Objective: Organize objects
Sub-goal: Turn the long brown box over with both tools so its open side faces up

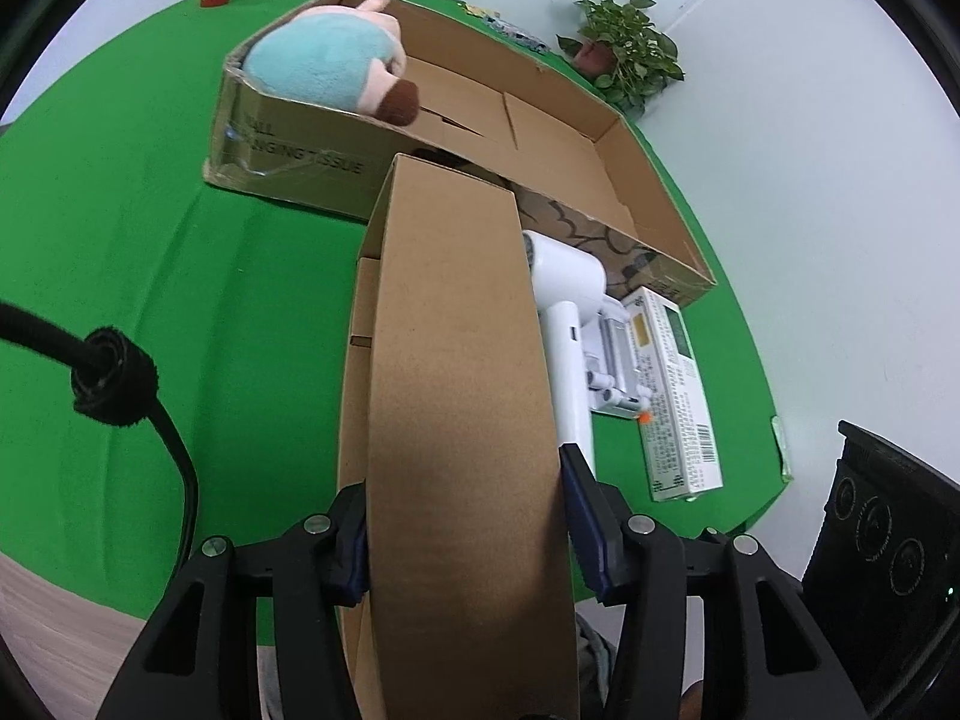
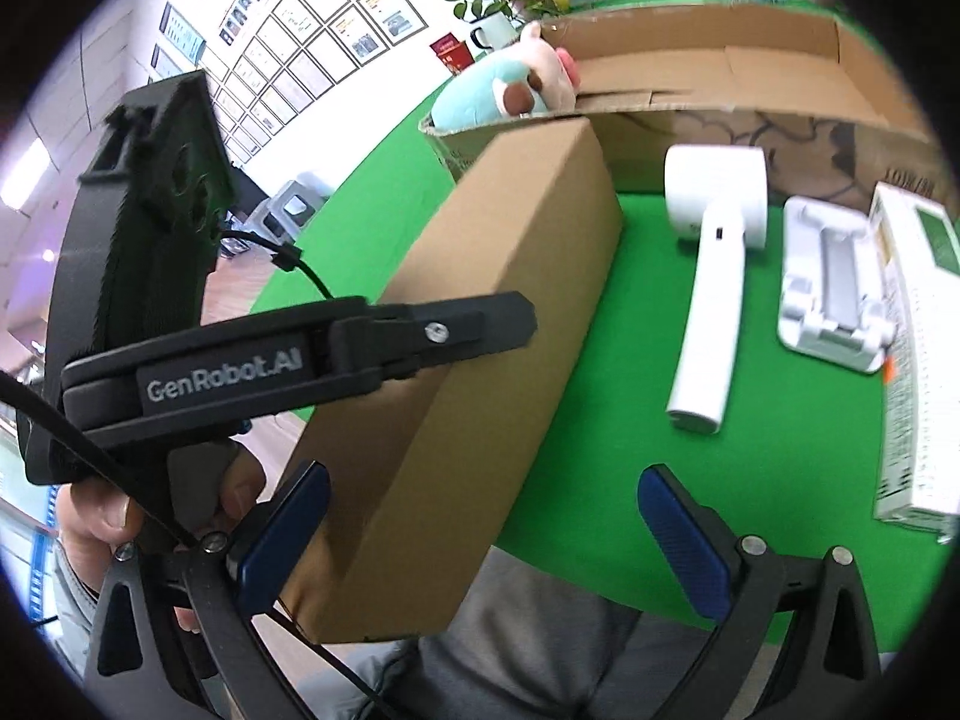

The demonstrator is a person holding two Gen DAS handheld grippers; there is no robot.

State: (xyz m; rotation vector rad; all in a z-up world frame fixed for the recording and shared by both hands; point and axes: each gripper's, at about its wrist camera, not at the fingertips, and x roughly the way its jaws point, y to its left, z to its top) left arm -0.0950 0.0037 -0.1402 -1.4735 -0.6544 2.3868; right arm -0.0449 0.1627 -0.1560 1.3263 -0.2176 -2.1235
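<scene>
1. The long brown box (image 1: pixel 456 420) is clamped by the left gripper (image 1: pixel 462 546) at its near end, one pad on each long side. It reaches from the near edge of the desk (image 1: pixel 150 276) toward the big open carton (image 1: pixel 564 138) at the far side, and its far end sits just in front of the carton's near wall. Held so far from its middle, it could droop or swing at the far end and slip in the pads (a judgement, not something seen).

2. The right gripper (image 2: pixel 486 540) stands wide apart and holds nothing. Its left finger (image 2: pixel 282 528) is just beside the box's near corner, so a stray move could knock the box askew in the other grip.

3. If the box is meant for the carton, its far end must clear that near wall. Pushed too low, it would butt the cardboard and shove the carton toward the far edge.

4. The plush toy (image 1: pixel 324 66) lies on the carton's left corner, partly over the rim. A bump to the carton could tip it out onto the green cloth.

5. The white hair dryer (image 2: pixel 714 276) lies just beside the box's right side, with a white stand (image 2: pixel 834 288) and a printed packet (image 2: pixel 912 372) further right toward the desk's right edge. A sideways swing of the box would sweep the dryer into them.
</scene>
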